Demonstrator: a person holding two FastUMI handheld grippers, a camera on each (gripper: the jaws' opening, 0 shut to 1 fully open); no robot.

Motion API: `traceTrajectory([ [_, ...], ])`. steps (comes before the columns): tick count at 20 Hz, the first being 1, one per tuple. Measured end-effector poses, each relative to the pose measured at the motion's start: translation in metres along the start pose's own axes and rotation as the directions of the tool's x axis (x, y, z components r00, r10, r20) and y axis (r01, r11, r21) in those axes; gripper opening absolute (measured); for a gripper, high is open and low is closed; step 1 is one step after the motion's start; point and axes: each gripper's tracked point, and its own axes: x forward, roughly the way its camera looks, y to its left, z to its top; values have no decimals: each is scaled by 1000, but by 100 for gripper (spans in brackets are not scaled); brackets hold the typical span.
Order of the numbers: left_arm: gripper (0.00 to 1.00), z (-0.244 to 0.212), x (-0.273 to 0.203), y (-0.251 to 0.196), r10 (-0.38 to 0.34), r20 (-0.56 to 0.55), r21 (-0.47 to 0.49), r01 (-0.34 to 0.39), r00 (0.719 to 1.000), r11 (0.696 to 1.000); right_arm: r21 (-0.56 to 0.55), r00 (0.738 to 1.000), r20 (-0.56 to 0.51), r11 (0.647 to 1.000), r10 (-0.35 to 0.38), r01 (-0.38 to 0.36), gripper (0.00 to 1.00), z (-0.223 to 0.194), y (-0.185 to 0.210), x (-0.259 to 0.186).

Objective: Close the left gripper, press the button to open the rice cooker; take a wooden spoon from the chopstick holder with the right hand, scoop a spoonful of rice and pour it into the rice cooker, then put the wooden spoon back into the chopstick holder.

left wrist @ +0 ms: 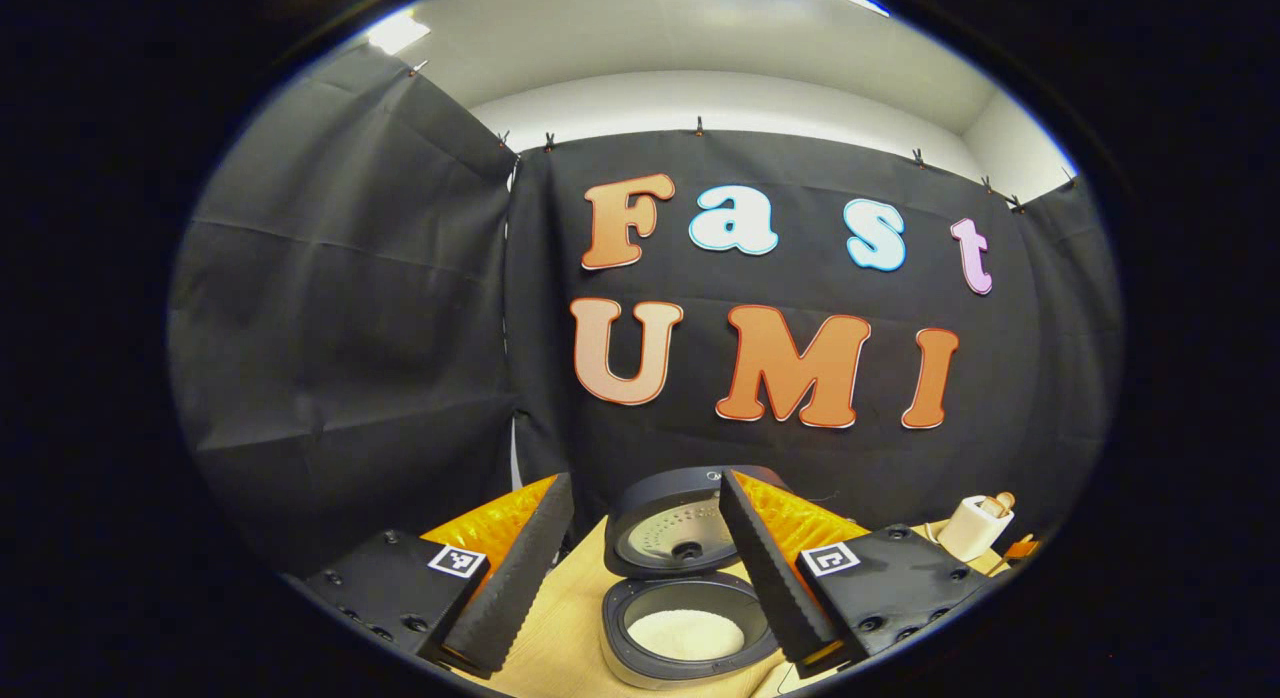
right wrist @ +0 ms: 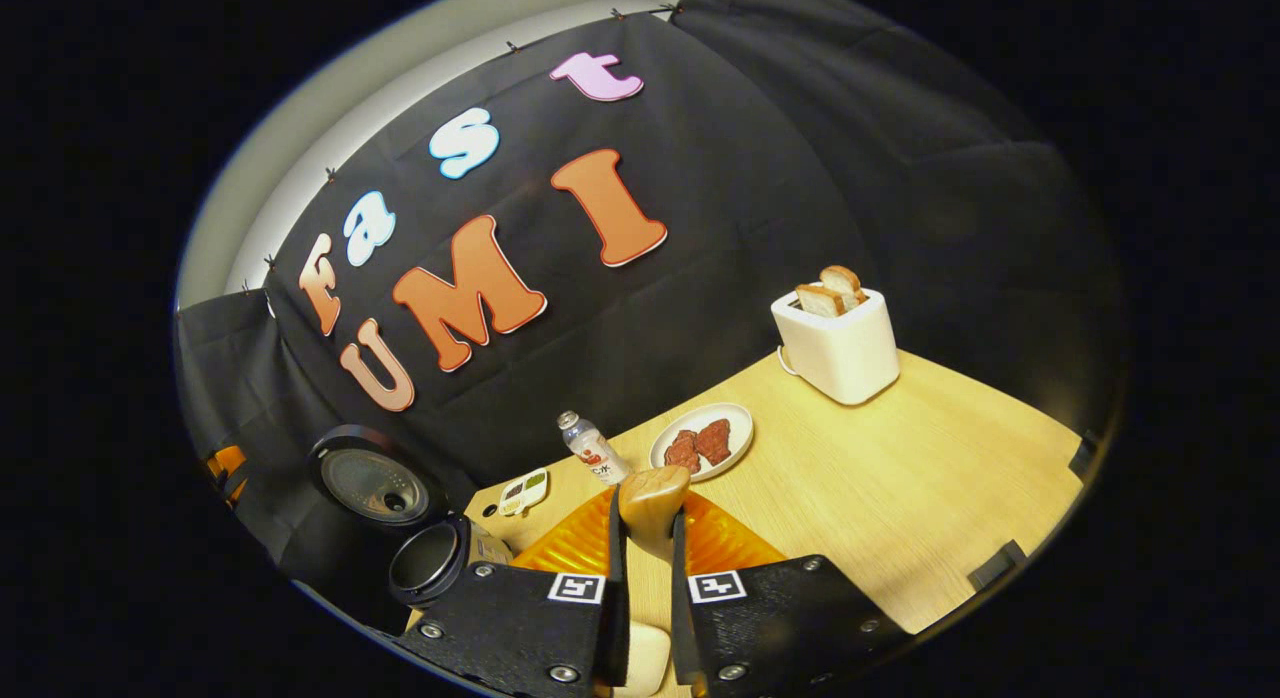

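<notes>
Above the table [right wrist: 900, 478], tilted right tool [right wrist: 645, 538] clamped on wooden spoon [right wrist: 652, 500]; left tool [left wrist: 645, 548] apart.

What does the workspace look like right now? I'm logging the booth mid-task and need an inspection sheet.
Surface: wooden table, bare at right.
Job's things: rice cooker open, rice inside; wooden spoon in right gripper; chopstick holder.
Clutter: toaster with bread, plate of meat, bottle.
Grippers: left gripper open; right shut on spoon.
Cables: nothing seen.
Surroundings: black cloth wall.
</notes>
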Motion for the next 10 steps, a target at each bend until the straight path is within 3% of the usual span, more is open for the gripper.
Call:
traceTrajectory([
  [5,99,-4,-7,-10,11,-14,52,-10,1000,999,24,998,-68,1000,7,-5,16,-38,-17,15],
  [10,96,-2,-9,-17,-12,-31,-8,11,999,1000,55,996,-92,998,10,-5,17,-47,-32,29],
])
